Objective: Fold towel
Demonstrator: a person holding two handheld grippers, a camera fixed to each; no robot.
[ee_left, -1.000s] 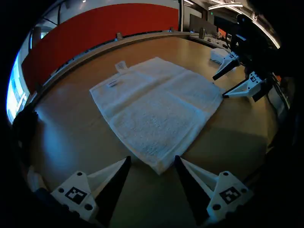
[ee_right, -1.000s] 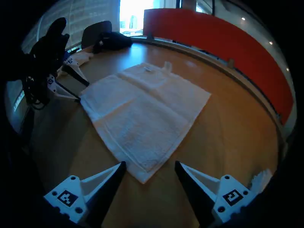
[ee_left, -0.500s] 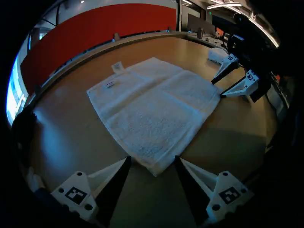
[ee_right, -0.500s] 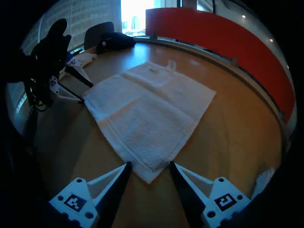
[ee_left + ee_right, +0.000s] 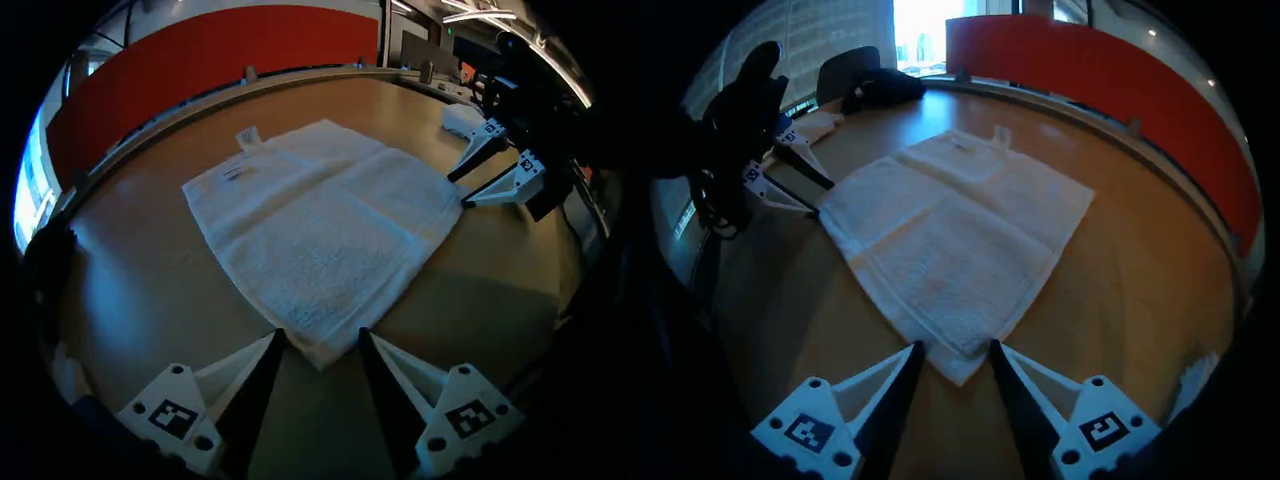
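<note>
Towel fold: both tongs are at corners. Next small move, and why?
Probably close both and pinch. The left tongs straddle one corner of the towel, and the right tongs straddle another. Both are open, and the towel lies flat on the table, nothing lifted yet.

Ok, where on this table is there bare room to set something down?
Widest bare table runs between the towel and the red partition. A smaller strip lies between towel and black bag. It is crowded at the left gripper and right gripper, each straddling a towel corner.
</note>
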